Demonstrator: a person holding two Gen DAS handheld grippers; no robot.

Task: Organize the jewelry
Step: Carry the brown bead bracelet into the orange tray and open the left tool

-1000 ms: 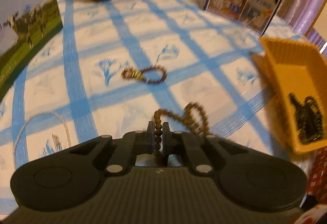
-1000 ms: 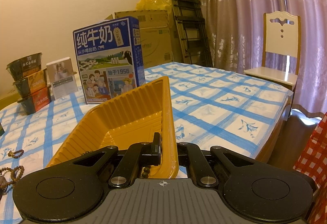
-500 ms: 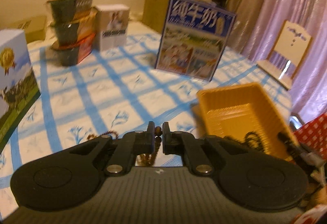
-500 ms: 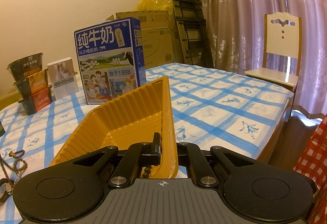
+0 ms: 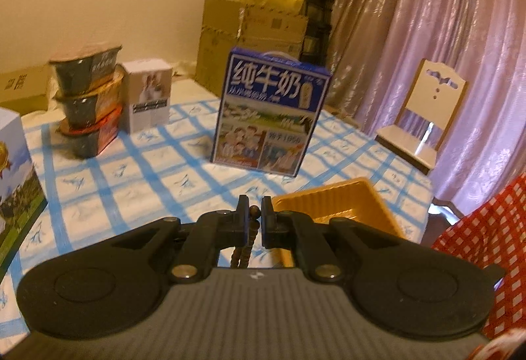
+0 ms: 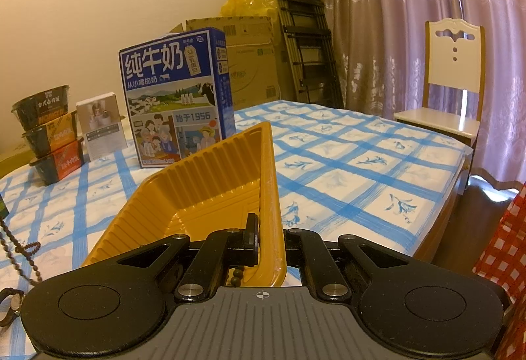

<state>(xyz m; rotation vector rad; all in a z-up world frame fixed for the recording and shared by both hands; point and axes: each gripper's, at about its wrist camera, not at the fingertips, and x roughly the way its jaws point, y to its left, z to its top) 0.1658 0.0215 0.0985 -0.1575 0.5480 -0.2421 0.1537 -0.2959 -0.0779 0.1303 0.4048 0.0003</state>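
My left gripper (image 5: 254, 217) is shut on a brown bead bracelet (image 5: 245, 243), which hangs down between its fingers above the table. The yellow plastic tray (image 5: 338, 205) lies just right of and beyond the left fingertips. My right gripper (image 6: 268, 238) is shut on the near right wall of the same tray (image 6: 210, 192) and holds it tilted. Dark beads (image 6: 237, 274) lie in the tray's near corner. A hanging bead strand (image 6: 19, 255) shows at the left edge of the right wrist view.
A blue milk carton box (image 5: 271, 113) stands beyond the tray. Stacked noodle bowls (image 5: 87, 103) and a small white box (image 5: 149, 99) stand at the back left. Another carton (image 5: 13, 176) is at the left edge. A wristwatch (image 6: 10, 302) lies at the far left. A chair (image 6: 450, 84) stands past the table's right edge.
My left gripper lifted the brown bracelet off the table and swung up and right toward the tray. The right gripper and tray stayed still.
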